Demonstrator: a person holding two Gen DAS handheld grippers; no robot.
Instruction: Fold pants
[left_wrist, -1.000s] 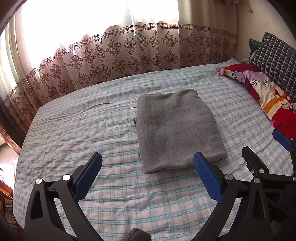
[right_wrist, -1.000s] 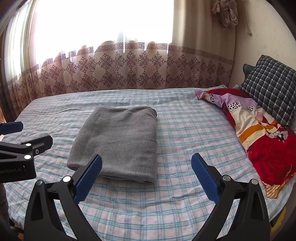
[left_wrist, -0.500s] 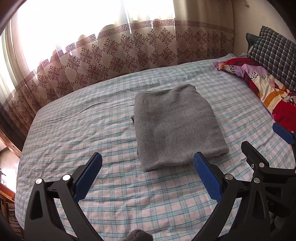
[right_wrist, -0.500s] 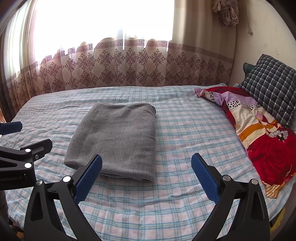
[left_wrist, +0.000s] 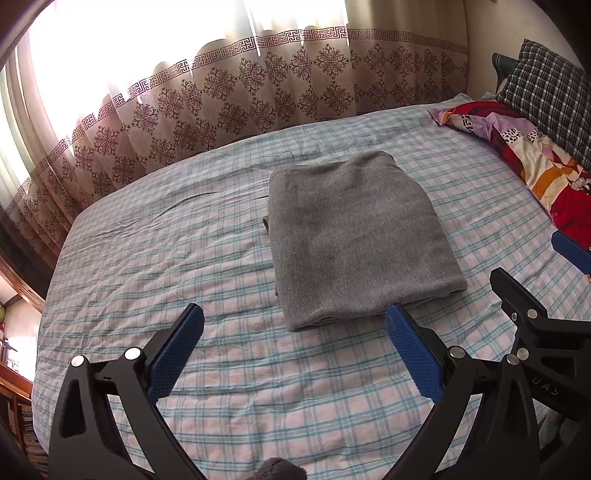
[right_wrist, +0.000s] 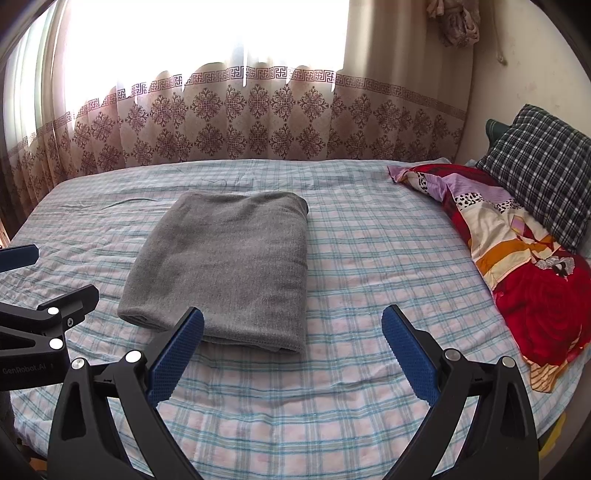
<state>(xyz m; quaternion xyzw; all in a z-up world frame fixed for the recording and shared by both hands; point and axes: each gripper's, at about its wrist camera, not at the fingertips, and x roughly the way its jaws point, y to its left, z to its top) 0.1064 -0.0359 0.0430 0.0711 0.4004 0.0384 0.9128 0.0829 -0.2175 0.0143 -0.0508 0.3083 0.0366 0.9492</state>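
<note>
The grey pants (left_wrist: 354, 236) lie folded into a neat rectangle on the checked bed sheet (left_wrist: 166, 266); they also show in the right wrist view (right_wrist: 229, 266). My left gripper (left_wrist: 295, 347) is open and empty, held above the sheet just short of the pants' near edge. My right gripper (right_wrist: 291, 350) is open and empty, near the pants' front right corner. Each gripper shows at the side of the other's view: the right one (left_wrist: 546, 288) and the left one (right_wrist: 40, 295).
A red patterned quilt (right_wrist: 517, 266) and a dark checked pillow (right_wrist: 543, 170) lie along the bed's right side. A patterned curtain (right_wrist: 258, 122) hangs behind the bed under a bright window. The bed's edge falls away at the left (left_wrist: 44, 325).
Both grippers have drawn back and risen slightly from the pants, still open. The folded pants have not moved.
</note>
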